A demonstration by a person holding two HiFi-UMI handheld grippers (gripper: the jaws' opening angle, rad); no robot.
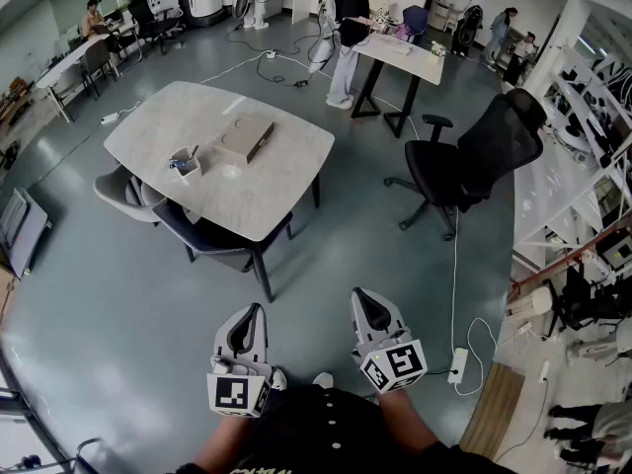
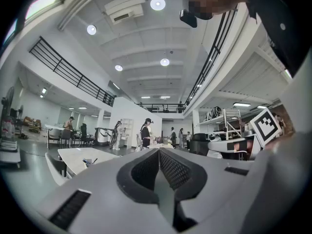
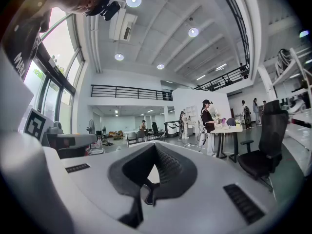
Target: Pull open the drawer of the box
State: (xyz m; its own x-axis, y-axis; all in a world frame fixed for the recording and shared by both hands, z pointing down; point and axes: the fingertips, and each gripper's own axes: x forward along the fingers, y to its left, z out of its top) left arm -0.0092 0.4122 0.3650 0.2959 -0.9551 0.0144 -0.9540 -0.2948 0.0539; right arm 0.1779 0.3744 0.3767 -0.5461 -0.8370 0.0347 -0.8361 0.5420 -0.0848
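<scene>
Flat tan box [image 1: 245,136], darker along 1 side, lies near the middle of the pale table [image 1: 267,200] beside a pen cup [image 1: 185,163]; well short of the table, left gripper [image 1: 257,310] and right gripper [image 1: 361,294] each hold jaws pressed together, empty.

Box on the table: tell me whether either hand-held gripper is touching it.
Apart. The head view shows the box on the table well ahead, with floor between it and the left hand-held gripper and right hand-held gripper.

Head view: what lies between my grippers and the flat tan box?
In the head view: bare grey floor, then a dark chair tucked under the pale table, then bare tabletop up to the flat tan box.
</scene>
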